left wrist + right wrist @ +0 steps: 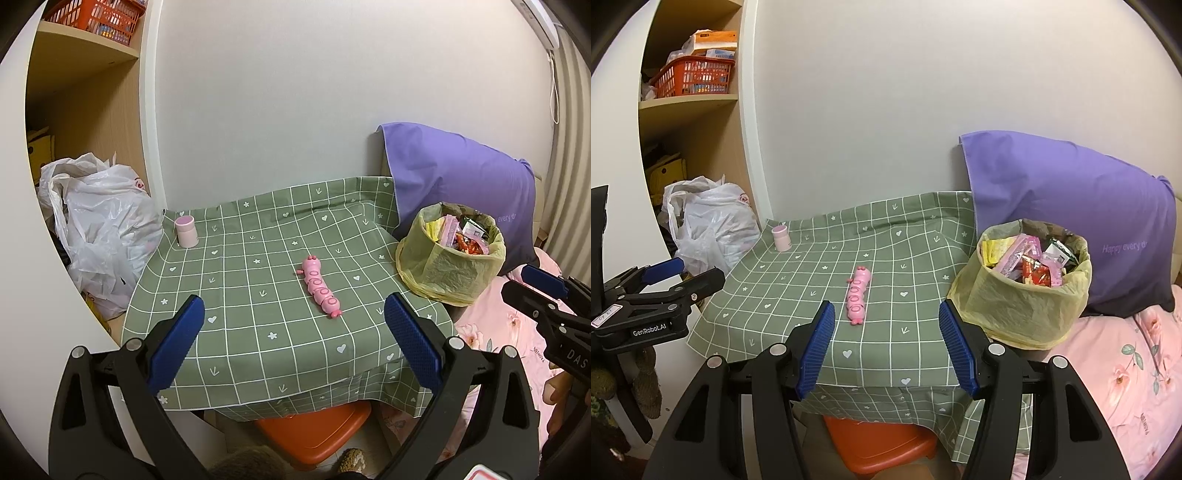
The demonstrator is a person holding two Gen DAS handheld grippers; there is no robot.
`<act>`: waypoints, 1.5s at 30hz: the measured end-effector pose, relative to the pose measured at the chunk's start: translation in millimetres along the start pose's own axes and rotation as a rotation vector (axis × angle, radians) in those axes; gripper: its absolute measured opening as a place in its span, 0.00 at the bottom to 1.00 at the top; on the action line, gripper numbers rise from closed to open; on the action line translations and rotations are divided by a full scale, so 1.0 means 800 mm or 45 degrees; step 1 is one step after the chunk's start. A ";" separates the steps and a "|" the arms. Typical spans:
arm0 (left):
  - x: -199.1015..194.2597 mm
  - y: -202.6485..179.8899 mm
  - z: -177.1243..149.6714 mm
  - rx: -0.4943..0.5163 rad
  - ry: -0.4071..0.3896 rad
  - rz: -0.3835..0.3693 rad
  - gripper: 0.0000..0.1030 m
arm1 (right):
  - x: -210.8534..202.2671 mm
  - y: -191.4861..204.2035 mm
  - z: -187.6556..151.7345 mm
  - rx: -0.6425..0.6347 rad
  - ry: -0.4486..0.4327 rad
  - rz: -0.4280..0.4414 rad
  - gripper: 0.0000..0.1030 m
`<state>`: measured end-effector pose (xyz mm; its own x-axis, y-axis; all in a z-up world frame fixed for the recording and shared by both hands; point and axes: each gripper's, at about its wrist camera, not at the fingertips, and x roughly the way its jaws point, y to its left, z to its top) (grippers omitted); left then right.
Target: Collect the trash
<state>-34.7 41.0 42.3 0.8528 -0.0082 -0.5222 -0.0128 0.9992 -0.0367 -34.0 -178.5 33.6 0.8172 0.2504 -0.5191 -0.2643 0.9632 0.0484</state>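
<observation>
We hover both tongs, left (293, 325) and right (886, 341), empty and spread wide, judging the trash bin (1019, 295) at the tabletop's (798, 280) right edge full and its liner next to gather.

Home bedroom: pillow (1071, 218), floral bedding (1115, 369), shelves (687, 99).

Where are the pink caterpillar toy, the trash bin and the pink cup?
pink caterpillar toy (857, 295), right wrist view, middle segment.
trash bin (1015, 310), right wrist view, yellow liner on its front wall.
pink cup (185, 232), left wrist view, its side.
</observation>
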 end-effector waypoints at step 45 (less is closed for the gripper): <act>0.004 0.007 0.000 0.024 -0.021 0.006 0.90 | 0.008 -0.007 0.000 -0.013 0.011 -0.006 0.54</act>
<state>-31.8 46.2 40.2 0.8613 -0.0033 -0.5080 -0.0071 0.9998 -0.0185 -27.0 -182.4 30.0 0.8139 0.2448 -0.5269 -0.2656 0.9634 0.0372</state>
